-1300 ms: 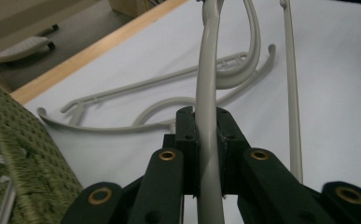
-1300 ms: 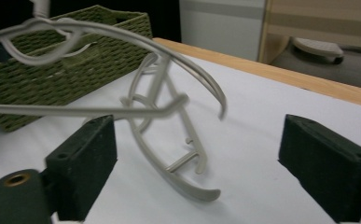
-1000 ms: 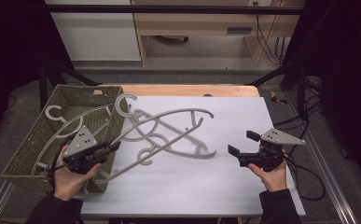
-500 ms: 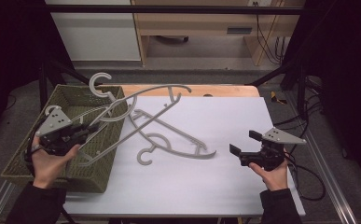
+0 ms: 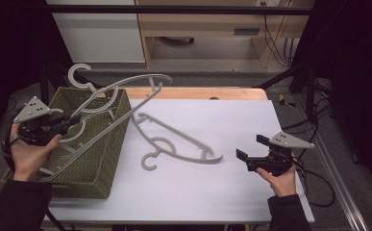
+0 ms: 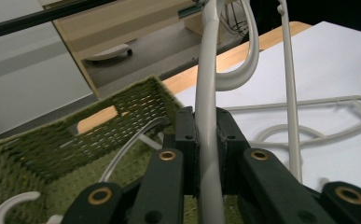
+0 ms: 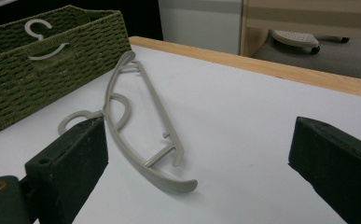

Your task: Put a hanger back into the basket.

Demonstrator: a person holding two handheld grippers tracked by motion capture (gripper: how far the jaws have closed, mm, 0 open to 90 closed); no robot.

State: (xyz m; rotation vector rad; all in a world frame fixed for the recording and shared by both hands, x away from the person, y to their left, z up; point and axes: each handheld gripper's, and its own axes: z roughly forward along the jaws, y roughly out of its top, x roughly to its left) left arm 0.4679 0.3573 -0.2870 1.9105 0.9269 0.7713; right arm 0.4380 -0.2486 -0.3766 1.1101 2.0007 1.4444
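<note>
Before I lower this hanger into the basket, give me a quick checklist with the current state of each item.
1. Left tongs clamped on the raised hanger: ok, pads press its bar.
2. Raised hanger over the green basket: not ok, its far end overhangs the white table.
3. Room in basket: cannot tell; at least one hanger inside already lies there.
4. Raised hanger free of the hanger on the table: ok, apart.
5. Right tongs open and out of the way: ok.

Pale grey hanger (image 5: 121, 103) tilted over the green woven basket (image 5: 97, 159).
</note>
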